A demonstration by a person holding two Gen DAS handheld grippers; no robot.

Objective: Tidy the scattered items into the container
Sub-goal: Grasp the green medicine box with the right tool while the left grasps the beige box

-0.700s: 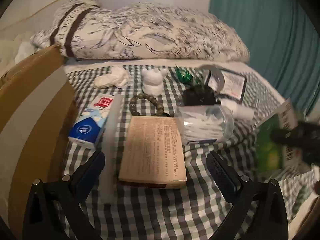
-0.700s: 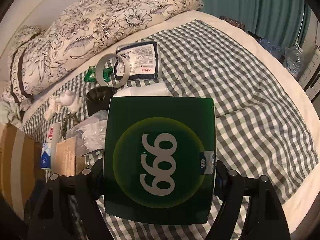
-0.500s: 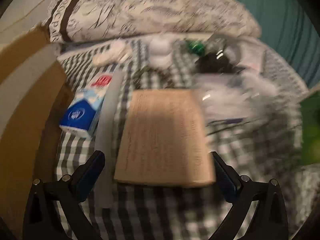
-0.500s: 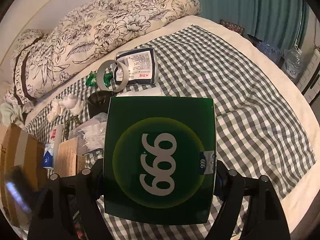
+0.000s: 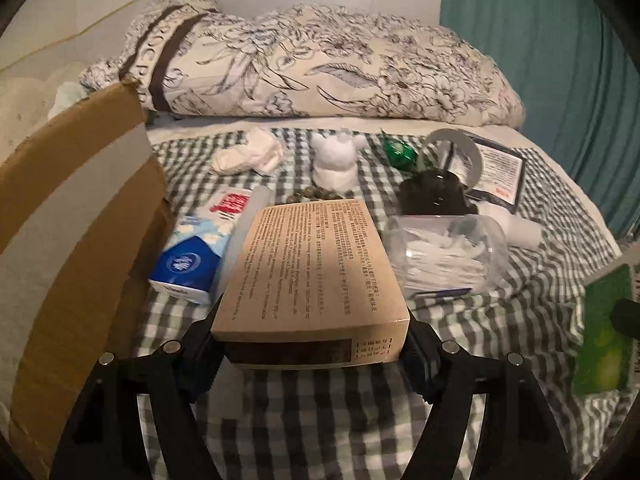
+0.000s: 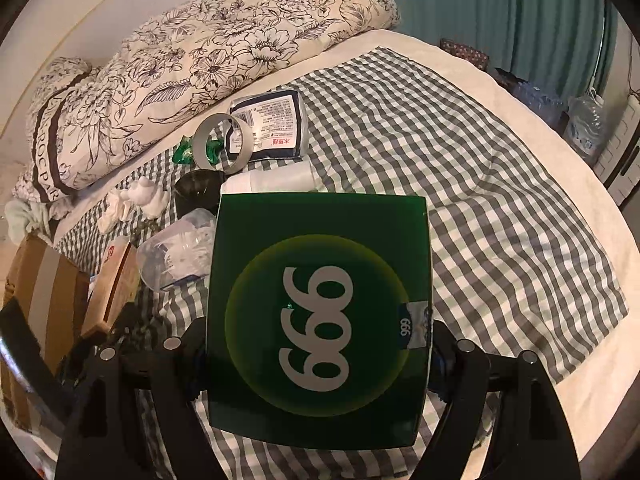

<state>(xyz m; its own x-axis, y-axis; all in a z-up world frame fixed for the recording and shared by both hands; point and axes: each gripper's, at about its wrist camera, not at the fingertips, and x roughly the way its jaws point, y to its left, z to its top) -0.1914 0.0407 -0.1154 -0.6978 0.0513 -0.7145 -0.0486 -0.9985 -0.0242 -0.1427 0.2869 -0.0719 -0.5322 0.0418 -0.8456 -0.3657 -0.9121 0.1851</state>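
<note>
Cardboard container (image 5: 76,216) standing open at far left of the left hand-held gripper (image 5: 310,344), just beside it on the checked bed cover (image 5: 320,412). Left hand-held gripper pinching a tan printed box (image 5: 316,276) across its width, long axis running straight ahead, near end lifted between the pads. Blue tissue pack (image 5: 192,256) lying ahead-left, between tan box and container; white figurine (image 5: 334,160) and bead string further ahead; clear tub (image 5: 448,252) of white sticks ahead-right. Right hand-held gripper (image 6: 316,356) clamped on a flat green box (image 6: 320,312) marked 999, held by its two side edges, long axis also pointing forward. From the right view, container (image 6: 44,292) seen well off to the left, beyond the left gripper and its tan box. Left hand judged nearer to the container; leftward swing likely needed for both boxes, tan one first.
</note>
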